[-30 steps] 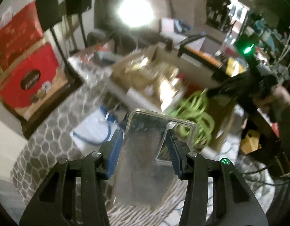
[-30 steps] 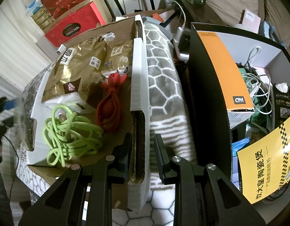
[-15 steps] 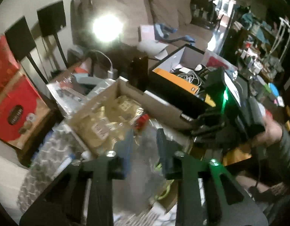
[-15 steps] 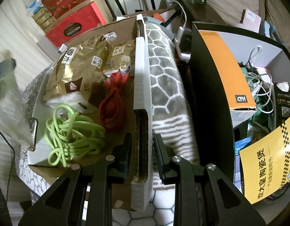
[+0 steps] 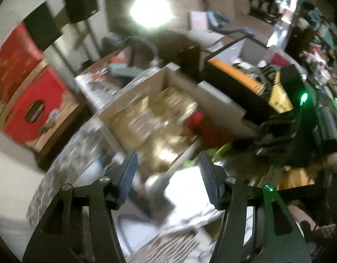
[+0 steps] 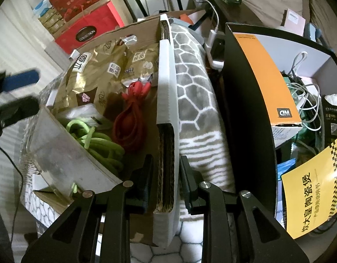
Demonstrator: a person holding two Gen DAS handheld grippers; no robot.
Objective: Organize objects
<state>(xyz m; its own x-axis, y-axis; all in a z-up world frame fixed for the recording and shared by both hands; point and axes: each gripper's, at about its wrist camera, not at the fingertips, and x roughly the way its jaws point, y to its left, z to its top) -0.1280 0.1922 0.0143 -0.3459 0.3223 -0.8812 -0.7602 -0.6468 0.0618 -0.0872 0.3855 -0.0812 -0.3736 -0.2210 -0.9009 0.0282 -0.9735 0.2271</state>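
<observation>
Release looks done: the left gripper [image 5: 167, 176], which clamped the clear plastic phone case [image 6: 65, 153] a second ago, is opening its jaws with nothing pressed between them. That case now leans inside the near-left corner of the brown cardboard box [image 6: 133, 30], on the green coiled cable [image 6: 98, 140], so 1 more object is sorted. The right gripper [image 6: 165, 182] still pinches the box's right wall. Inside I count 1 green cable, 1 red bundled cable [image 6: 130, 120], 1 case and at least 3 gold foil packets [image 6: 96, 76].
</observation>
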